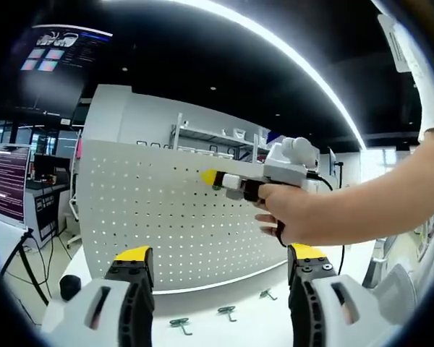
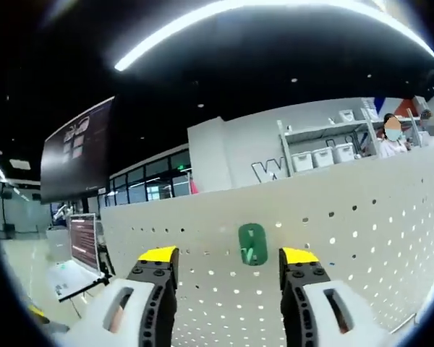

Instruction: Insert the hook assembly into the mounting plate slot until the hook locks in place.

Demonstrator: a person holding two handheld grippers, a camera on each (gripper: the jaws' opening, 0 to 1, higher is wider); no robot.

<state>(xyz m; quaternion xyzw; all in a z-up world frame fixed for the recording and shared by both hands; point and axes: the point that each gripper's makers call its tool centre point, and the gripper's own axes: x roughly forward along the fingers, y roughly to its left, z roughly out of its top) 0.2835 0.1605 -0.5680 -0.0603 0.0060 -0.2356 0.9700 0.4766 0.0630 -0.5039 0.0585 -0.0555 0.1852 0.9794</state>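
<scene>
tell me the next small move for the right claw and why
Probably draw the right claw straight back from the pegboard. In the right gripper view its jaws stand open, with the green hook between them already sitting on the board. Three more green hooks lie on the table below, so the next one likely comes from there.

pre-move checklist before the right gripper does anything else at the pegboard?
1. Green hook on the pegboard: ok, it sits between the open jaws of the right gripper.
2. Hook locked in its slot: cannot tell.
3. Right gripper free of the hook: ok, nothing is clamped.
4. Left gripper empty: ok, jaws open, back from the board.
5. Spare hooks in sight: ok, three lie on the table below the board.
6. Hand steady on the right gripper: ok.
</scene>
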